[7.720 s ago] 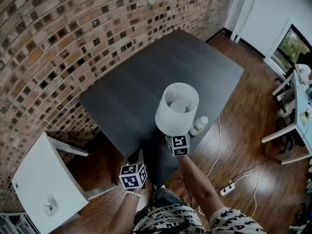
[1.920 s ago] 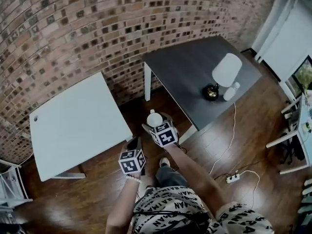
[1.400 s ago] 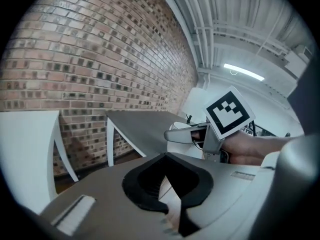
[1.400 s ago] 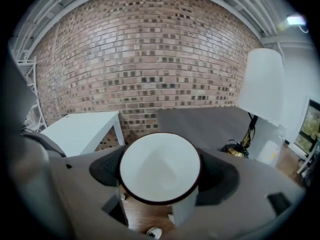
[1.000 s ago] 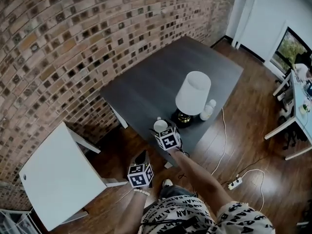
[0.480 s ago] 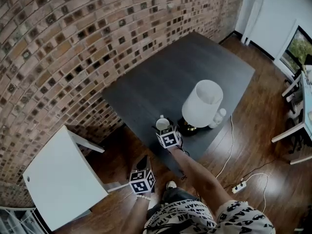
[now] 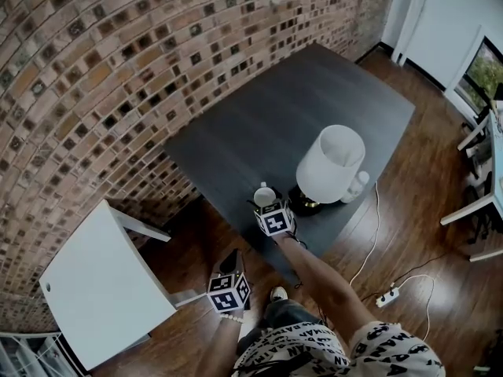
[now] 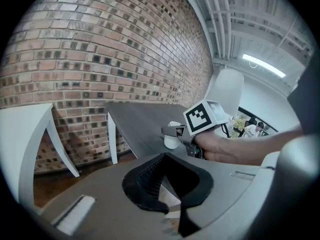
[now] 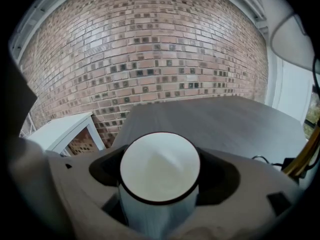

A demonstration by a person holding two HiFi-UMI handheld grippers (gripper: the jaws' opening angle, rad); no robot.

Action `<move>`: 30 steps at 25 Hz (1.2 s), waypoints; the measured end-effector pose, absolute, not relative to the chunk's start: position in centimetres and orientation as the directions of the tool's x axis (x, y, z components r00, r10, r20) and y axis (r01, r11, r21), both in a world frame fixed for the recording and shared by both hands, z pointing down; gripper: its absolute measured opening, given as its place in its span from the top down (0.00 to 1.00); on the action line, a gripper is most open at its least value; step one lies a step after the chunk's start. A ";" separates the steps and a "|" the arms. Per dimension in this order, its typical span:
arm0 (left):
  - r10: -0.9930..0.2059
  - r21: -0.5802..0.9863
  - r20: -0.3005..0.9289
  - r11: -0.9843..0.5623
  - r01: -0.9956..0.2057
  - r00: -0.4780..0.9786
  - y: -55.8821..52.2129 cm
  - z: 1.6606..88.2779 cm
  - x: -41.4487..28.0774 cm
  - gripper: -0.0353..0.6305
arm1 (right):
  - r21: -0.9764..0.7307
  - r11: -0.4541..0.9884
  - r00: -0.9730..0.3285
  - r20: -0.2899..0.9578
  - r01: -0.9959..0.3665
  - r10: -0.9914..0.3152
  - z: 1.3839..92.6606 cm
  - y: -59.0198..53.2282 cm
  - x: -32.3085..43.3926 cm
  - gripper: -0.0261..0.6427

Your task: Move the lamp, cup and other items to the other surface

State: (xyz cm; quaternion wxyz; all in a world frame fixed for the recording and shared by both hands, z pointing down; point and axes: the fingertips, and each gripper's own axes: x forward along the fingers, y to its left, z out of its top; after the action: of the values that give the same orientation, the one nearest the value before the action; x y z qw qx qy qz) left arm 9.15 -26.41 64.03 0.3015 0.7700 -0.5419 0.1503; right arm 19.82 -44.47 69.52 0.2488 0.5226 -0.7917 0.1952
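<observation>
Right gripper (image 7: 267, 204) spread wide, clasping white cup (image 7: 264, 192) at dark table's (image 7: 259, 124) near edge beside lamp (image 7: 330, 163), cup's bottom hidden by jaws, right arm stretched forward, left gripper (image 7: 229, 261) drawn together, empty, low over floor.

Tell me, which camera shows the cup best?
The right gripper view: the cup fills the middle, held between the jaws, rim facing the lens. In the head view the cup looks tiny; in the left gripper view the cup is small, partly hidden.
</observation>
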 end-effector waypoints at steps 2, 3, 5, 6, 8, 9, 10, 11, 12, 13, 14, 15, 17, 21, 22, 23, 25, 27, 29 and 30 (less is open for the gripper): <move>-0.744 0.302 0.561 -0.225 -0.927 0.363 -26.3 64.0 8.9 0.94 | -0.054 0.377 -0.333 0.597 -0.925 -0.730 69.6 -44.2 19.8 0.33; -0.744 0.301 0.562 -0.223 -0.927 0.361 -26.2 64.0 8.8 0.94 | -0.048 0.380 -0.332 0.596 -0.924 -0.731 69.6 -44.1 19.8 0.33; -0.745 0.299 0.563 -0.220 -0.929 0.358 -26.2 64.0 8.6 0.94 | -0.035 0.385 -0.328 0.596 -0.922 -0.733 69.7 -44.3 19.8 0.33; -0.745 0.299 0.564 -0.218 -0.929 0.356 -26.1 64.1 8.6 0.94 | -0.033 0.385 -0.327 0.596 -0.922 -0.733 69.7 -44.3 19.8 0.33; -0.743 0.303 0.567 -0.214 -0.929 0.356 -25.9 64.3 8.6 0.94 | -0.025 0.384 -0.322 0.594 -0.923 -0.737 69.7 -44.4 19.8 0.33; -0.742 0.304 0.568 -0.213 -0.929 0.356 -25.8 64.4 8.6 0.94 | -0.020 0.383 -0.320 0.592 -0.923 -0.740 69.8 -44.4 19.8 0.33; -0.741 0.305 0.569 -0.213 -0.928 0.357 -25.7 64.5 8.6 0.94 | -0.018 0.383 -0.319 0.589 -0.923 -0.742 69.8 -44.5 19.8 0.33; -0.740 0.305 0.569 -0.215 -0.928 0.358 -25.6 64.4 8.6 0.94 | -0.018 0.382 -0.319 0.587 -0.924 -0.744 69.8 -44.5 19.8 0.33; -0.739 0.305 0.569 -0.218 -0.927 0.361 -25.5 64.4 8.6 0.94 | -0.022 0.379 -0.320 0.583 -0.925 -0.747 69.7 -44.5 19.8 0.32; -0.739 0.304 0.568 -0.222 -0.926 0.363 -25.4 64.3 8.6 0.94 | -0.028 0.376 -0.322 0.578 -0.926 -0.750 69.6 -44.4 19.9 0.27; -0.739 0.303 0.566 -0.227 -0.926 0.366 -25.4 64.1 8.6 0.94 | -0.035 0.374 -0.325 0.574 -0.927 -0.752 69.3 -44.2 20.0 0.23; -0.739 0.302 0.563 -0.232 -0.925 0.369 -25.3 63.9 8.6 0.94 | -0.040 0.371 -0.327 0.568 -0.928 -0.755 68.9 -43.8 20.1 0.21; -0.742 0.302 0.554 -0.244 -0.922 0.378 -25.2 63.5 8.3 0.94 | -0.046 0.360 -0.323 0.555 -0.932 -0.767 68.1 -42.1 20.8 0.20; -0.736 0.305 0.534 -0.292 -0.906 0.417 -23.9 62.8 8.1 0.94 | -0.109 0.314 -0.322 0.537 -0.943 -0.780 66.4 -35.2 22.4 0.20; -0.731 0.304 0.530 -0.310 -0.901 0.431 -23.2 62.5 8.1 0.94 | -0.129 0.307 -0.327 0.536 -0.943 -0.779 66.1 -32.9 22.6 0.21; -0.725 0.301 0.526 -0.330 -0.895 0.445 -22.5 62.2 8.1 0.94 | -0.145 0.299 -0.329 0.534 -0.943 -0.779 65.8 -30.6 22.9 0.21; -0.716 0.297 0.514 -0.368 -0.881 0.473 -20.9 61.5 8.3 0.94 | -0.159 0.269 -0.312 0.526 -0.950 -0.791 64.8 -26.1 23.5 0.38; -0.708 0.298 0.503 -0.395 -0.869 0.495 -19.1 60.9 8.1 0.94 | -0.161 0.231 -0.282 0.516 -0.959 -0.809 63.7 -22.1 24.1 0.61; -0.703 0.299 0.493 -0.417 -0.859 0.513 -17.2 60.5 7.9 0.94 | -0.178 0.202 -0.266 0.504 -0.963 -0.822 62.8 -18.6 24.5 0.70; -0.701 0.298 0.487 -0.427 -0.854 0.521 -16.3 60.3 7.8 0.94 | -0.185 0.190 -0.259 0.499 -0.964 -0.827 62.3 -17.1 24.6 0.70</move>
State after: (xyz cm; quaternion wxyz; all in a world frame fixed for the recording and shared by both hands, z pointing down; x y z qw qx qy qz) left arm 7.81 -16.30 60.32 0.2612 0.8319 -0.4672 0.1463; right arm 24.61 -17.06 62.34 0.1457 0.5910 -0.7576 0.2356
